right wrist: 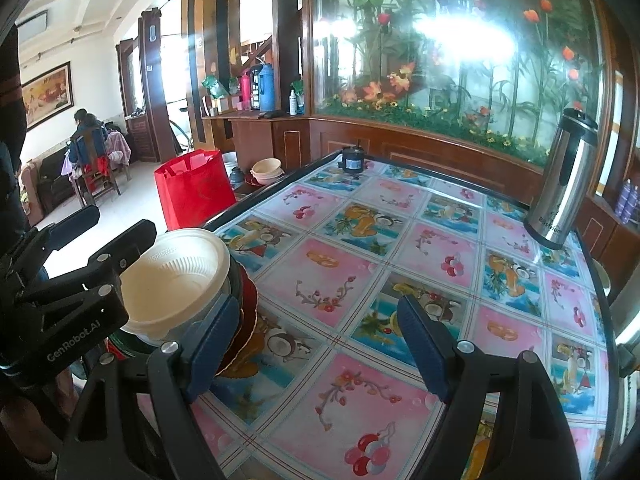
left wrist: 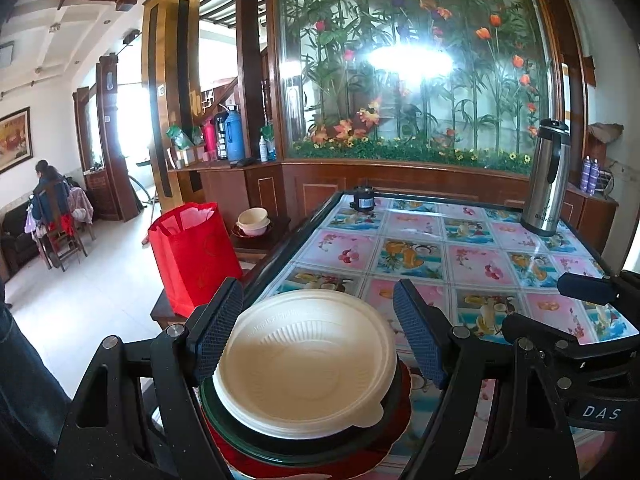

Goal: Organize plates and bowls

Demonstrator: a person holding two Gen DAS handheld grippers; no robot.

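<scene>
While the left gripper (left wrist: 318,330) hangs wide around the white bowl (left wrist: 306,364) atop stacked plates (left wrist: 304,450) (near table corner), stacking looks finished; right gripper (right wrist: 316,346), wide and empty, should find leftovers.

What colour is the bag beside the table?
Red bag, clearest in the left wrist view.

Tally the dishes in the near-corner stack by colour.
Cream plastic bowl: 1
Dark green plate: 1
Red scalloped plate: 1
Total: 3 visible; anything hidden under the bowl can't be ruled out.
</scene>
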